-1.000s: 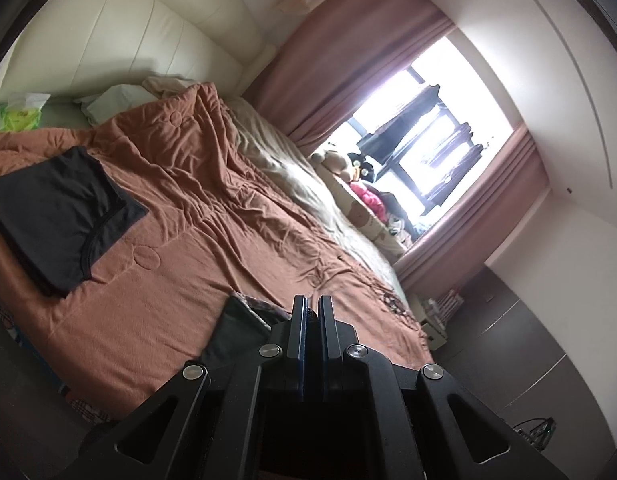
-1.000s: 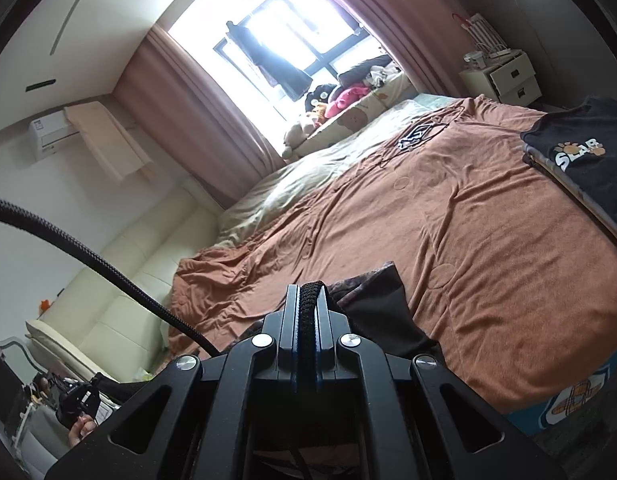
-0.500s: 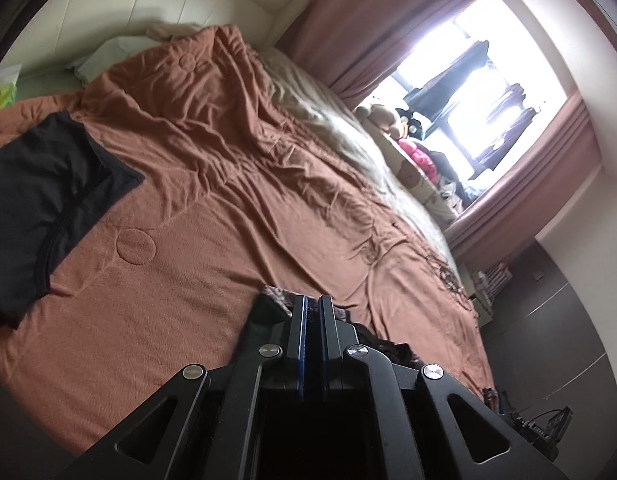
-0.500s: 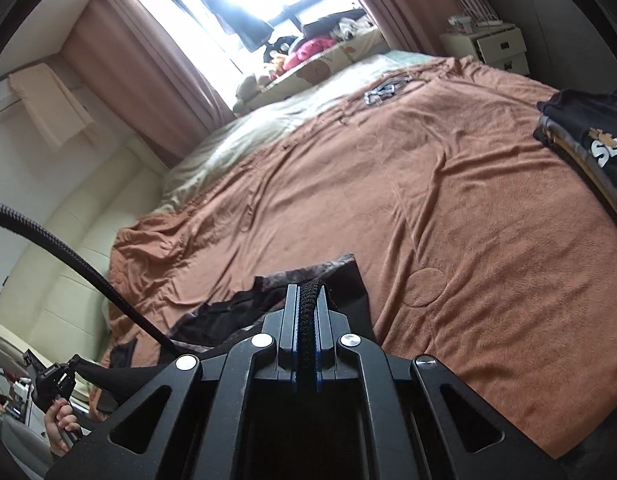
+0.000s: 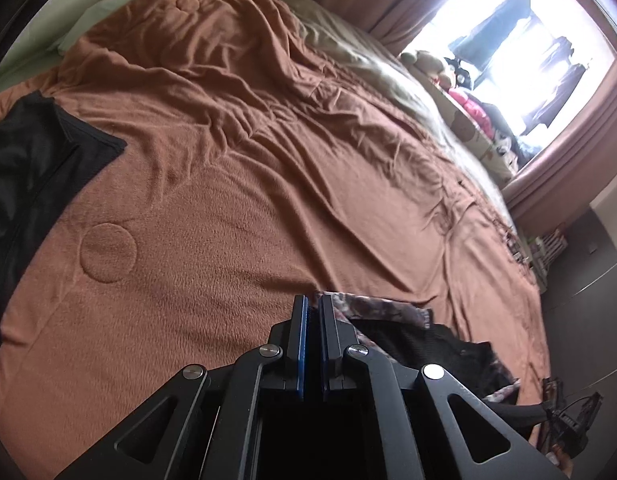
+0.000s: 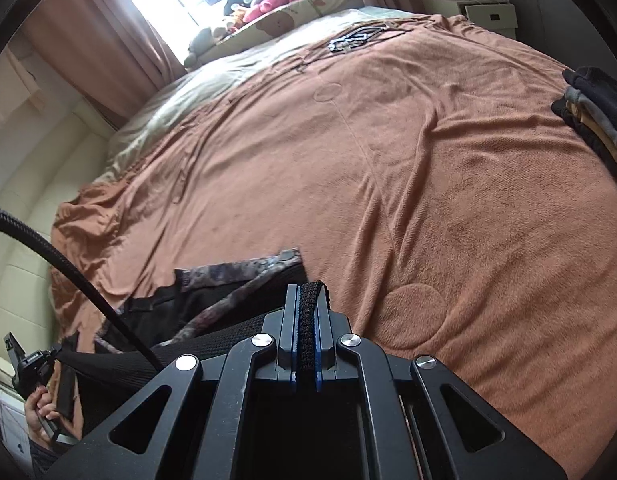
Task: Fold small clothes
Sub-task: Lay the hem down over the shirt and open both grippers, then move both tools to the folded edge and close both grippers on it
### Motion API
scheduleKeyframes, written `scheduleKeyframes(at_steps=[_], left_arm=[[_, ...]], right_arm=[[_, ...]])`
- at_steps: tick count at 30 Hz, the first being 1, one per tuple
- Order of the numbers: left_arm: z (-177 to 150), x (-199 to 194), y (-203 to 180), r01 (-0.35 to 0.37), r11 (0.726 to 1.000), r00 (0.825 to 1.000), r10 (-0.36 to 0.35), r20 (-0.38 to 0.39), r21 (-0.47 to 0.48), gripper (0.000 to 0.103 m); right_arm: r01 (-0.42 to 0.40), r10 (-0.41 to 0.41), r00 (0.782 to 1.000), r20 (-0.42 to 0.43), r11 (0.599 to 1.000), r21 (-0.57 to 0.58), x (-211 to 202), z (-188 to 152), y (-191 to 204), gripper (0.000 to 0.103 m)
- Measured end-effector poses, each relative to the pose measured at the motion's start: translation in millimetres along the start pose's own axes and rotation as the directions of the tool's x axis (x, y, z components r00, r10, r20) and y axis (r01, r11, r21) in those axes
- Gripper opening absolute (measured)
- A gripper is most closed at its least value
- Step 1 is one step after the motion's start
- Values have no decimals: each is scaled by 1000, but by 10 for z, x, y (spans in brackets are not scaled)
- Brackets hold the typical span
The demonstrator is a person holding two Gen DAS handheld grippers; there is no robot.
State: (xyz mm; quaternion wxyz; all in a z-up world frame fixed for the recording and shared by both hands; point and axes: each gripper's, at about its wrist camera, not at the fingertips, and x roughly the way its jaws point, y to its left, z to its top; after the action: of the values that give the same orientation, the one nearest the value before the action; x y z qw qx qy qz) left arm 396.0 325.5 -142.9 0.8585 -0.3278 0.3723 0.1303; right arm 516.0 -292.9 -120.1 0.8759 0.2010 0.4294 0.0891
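Both tongs were clamped on one small garment [image 5: 424,340] at the near edge of the bed. Between the right gripper [image 6: 307,300] fingers a black ribbed edge of the cloth stood pinched tight, its weave plain against the blue pads. On the left gripper [image 5: 311,308] the fingers stood close together with only a narrow slit between them; the patterned hem ran up to their tips, but whether cloth sat inside that slit I could not tell.

Largest in both views was the brown blanket [image 5: 268,160], rumpled toward the far side and smoother near the tongs, with a round stitched patch [image 5: 107,253] in it. Beyond it lay a pale sheet [image 6: 180,104] under the pink curtains [image 6: 120,36] and a bright window.

Next in size, a dark folded garment [image 5: 32,184] lay flat on the blanket at the far left of the left view, well apart from the grippers. A stack of folded clothes [image 6: 596,112] sat at the right edge of the right view.

The small garment itself was black mesh with a mottled grey-pink band, sagging between the two tongs. A hand [image 6: 38,408] showed at the lower left of the right view.
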Motion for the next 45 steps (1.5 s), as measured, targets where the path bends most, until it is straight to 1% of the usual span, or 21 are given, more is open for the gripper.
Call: scheduleKeyframes(at_steps=[3, 6, 7, 8, 9, 11, 13, 15, 18, 19, 20, 22, 24, 27, 30, 31, 35, 37, 41, 43, 45], left_arm=[[-6, 257, 16, -54, 998, 997, 55, -53, 28, 6], [3, 406, 73, -85, 996, 990, 88, -106, 32, 6], [1, 415, 91, -92, 995, 988, 95, -118, 31, 8], [-1, 400, 97, -98, 995, 987, 101, -123, 36, 13], [-4, 369, 100, -103, 994, 986, 108, -124, 49, 19], [-3, 311, 79, -121, 989, 985, 129, -110, 82, 50], [-4, 242, 51, -139, 982, 984, 151, -90, 131, 58], [-28, 200, 5, -128, 975, 984, 147, -100, 179, 58], [-98, 161, -82, -110, 961, 981, 146, -129, 255, 60], [-146, 161, -128, -109, 949, 977, 157, -144, 297, 65], [-185, 175, -159, -110, 938, 973, 168, -157, 328, 69], [-313, 234, -219, -128, 908, 960, 215, -182, 398, 70], [-413, 312, -242, -135, 889, 946, 247, -208, 437, 70], [-520, 449, -246, -151, 871, 927, 289, -239, 468, 69], [-586, 558, -263, -185, 830, 911, 346, -224, 526, 69], [-587, 583, -264, -189, 825, 909, 352, -223, 533, 70], [-502, 691, -290, -211, 828, 906, 365, -214, 519, 70], [-440, 774, -350, -224, 820, 902, 379, -205, 527, 69], [-289, 889, -485, -245, 799, 900, 398, -179, 548, 68], [-206, 944, -514, -246, 803, 904, 392, -170, 543, 64], [-119, 979, -532, -244, 810, 915, 375, -151, 534, 60]], right_arm=[[35, -34, 999, -27, 999, 3, 176, 52, 17, 2], [57, -56, 996, -71, 998, 4, 316, 67, 69, 4], [65, -66, 995, -80, 998, -10, 335, 62, 99, 7], [74, -76, 994, -80, 997, -21, 328, 64, 127, 19], [85, -87, 993, -76, 996, -36, 306, 68, 148, 47], [101, -104, 994, -46, 993, -60, 220, 70, 174, 77], [95, -99, 995, -35, 992, -84, 132, 40, 193, 77], [79, -85, 995, -52, 992, -99, 88, 4, 189, 77], [88, -101, 992, -81, 984, -156, 22, -121, 202, 77], [91, -110, 990, -92, 978, -189, 2, -152, 218, 77], [97, -121, 988, -100, 972, -214, -11, -180, 243, 77], [113, -148, 982, -118, 958, -264, -36, -254, 292, 77], [120, -164, 977, -135, 951, -286, -13, -265, 334, 77], [142, -201, 968, -154, 934, -326, 46, -299, 415, 77], [190, -269, 950, -157, 900, -392, 144, -342, 501, 77], [204, -287, 945, -158, 892, -404, 193, -327, 513, 77], [258, -359, 918, -167, 863, -434, 414, -259, 512, 77], [277, -374, 914, -157, 858, -433, 503, -196, 534, 77], [284, -369, 918, -143, 866, -412, 674, -58, 558, 77], [283, -363, 923, -131, 868, -409, 756, 13, 550, 77], [273, -348, 929, -126, 874, -402, 833, 70, 566, 70]])
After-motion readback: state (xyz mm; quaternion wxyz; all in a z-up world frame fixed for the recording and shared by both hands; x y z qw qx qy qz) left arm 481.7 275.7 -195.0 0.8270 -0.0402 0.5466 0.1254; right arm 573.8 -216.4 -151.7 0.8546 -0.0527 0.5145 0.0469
